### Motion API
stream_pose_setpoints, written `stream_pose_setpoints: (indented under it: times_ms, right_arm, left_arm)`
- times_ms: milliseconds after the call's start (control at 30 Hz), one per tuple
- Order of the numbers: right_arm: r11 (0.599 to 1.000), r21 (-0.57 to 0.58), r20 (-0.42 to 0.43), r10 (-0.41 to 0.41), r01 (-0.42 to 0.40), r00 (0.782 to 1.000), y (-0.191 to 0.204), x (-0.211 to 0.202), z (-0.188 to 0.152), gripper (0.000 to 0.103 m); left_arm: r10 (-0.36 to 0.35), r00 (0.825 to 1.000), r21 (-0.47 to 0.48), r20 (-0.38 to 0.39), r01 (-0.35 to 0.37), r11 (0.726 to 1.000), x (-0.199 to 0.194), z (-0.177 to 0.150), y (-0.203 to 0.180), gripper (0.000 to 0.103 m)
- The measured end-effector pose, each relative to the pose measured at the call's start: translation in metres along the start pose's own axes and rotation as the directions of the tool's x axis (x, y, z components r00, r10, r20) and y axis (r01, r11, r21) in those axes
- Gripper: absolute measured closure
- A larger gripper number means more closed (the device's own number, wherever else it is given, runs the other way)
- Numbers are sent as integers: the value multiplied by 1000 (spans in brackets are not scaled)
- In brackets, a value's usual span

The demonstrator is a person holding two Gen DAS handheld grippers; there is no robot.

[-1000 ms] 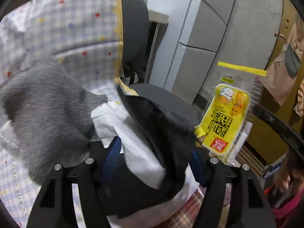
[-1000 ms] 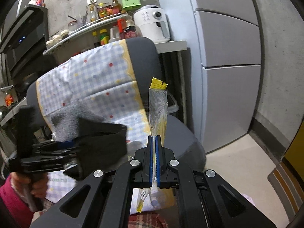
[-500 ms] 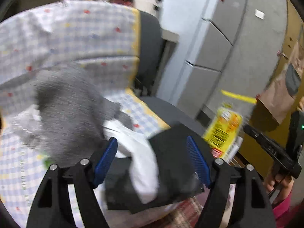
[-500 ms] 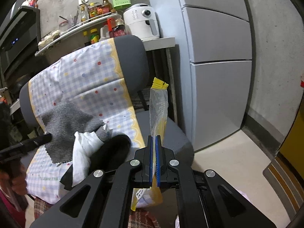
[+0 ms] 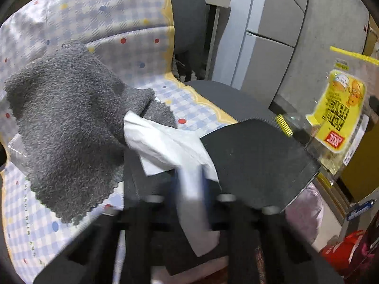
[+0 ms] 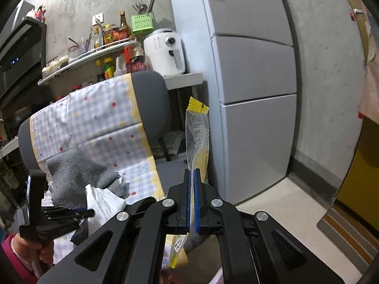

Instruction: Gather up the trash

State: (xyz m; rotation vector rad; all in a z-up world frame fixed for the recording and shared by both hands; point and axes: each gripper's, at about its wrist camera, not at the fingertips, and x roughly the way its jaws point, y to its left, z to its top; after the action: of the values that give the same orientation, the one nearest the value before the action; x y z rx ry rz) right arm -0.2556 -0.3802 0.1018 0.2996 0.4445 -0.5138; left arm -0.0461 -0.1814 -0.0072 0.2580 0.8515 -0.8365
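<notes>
My left gripper is shut on a crumpled white bag that lies on the chair seat beside a black sheet; the fingers are motion-blurred. My right gripper is shut on a yellow and clear snack wrapper, held upright off the chair's right side. The wrapper also shows in the left wrist view. The left gripper shows in the right wrist view, low at the left, by the white bag.
A grey office chair has a checked dotted cover and a grey towel on it. A grey fridge stands to the right. A shelf with bottles and a white air fryer is behind. A pink bag lies on the floor.
My left gripper was open around the bag and black sheet; it has closed on the white bag. My right gripper keeps the wrapper and has drifted back and up a little.
</notes>
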Motion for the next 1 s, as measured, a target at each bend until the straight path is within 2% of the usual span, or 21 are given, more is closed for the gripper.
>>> stream_pose_setpoints:
  times_ms: [100, 200, 267, 367, 433, 500, 633, 700, 867, 900, 967, 1000]
  right_arm:
    - [999, -10, 11, -39, 39, 999, -9, -15, -2, 100]
    - [995, -27, 11, -95, 95, 995, -22, -32, -8, 100]
    - [989, -42, 4, -141, 141, 990, -31, -45, -15, 100]
    - [978, -44, -22, -203, 202, 979, -48, -60, -30, 100]
    - [972, -27, -46, -235, 234, 971, -61, -66, -42, 100]
    - [966, 3, -71, -257, 257, 964, -73, -69, -57, 100]
    - [953, 29, -109, -298, 303, 948, -92, -67, -90, 100]
    - [944, 31, -123, -321, 327, 939, -101, -62, -107, 100]
    - [936, 46, -158, -339, 350, 927, -119, -44, -138, 95]
    - [935, 55, -172, -337, 351, 926, -123, -40, -143, 92]
    - [931, 76, -189, -338, 357, 922, -129, -35, -150, 79]
    - [930, 84, -188, -338, 358, 922, -131, -35, -151, 78]
  left_arm:
    - [-61, 994, 14, 95, 60, 998, -20, 4, -12, 103]
    - [-145, 966, 81, 214, 130, 988, -51, 9, -43, 103]
    - [-210, 945, 120, 250, 186, 975, -62, 8, -63, 103]
    - [-318, 908, 194, 273, 272, 942, -68, 4, -102, 103]
    - [-377, 889, 230, 260, 323, 918, -62, 0, -127, 103]
    - [-419, 878, 254, 231, 361, 897, -50, -4, -149, 103]
    - [-463, 868, 271, 181, 408, 872, -35, -20, -177, 103]
    - [-471, 868, 276, 156, 420, 865, -26, -26, -186, 103]
    - [-454, 885, 287, 106, 410, 866, -10, -37, -196, 103]
    - [-452, 886, 287, 100, 409, 866, -8, -37, -196, 103]
    - [-445, 891, 284, 89, 405, 869, -4, -39, -195, 103]
    - [-442, 893, 284, 85, 403, 870, -3, -40, -193, 103]
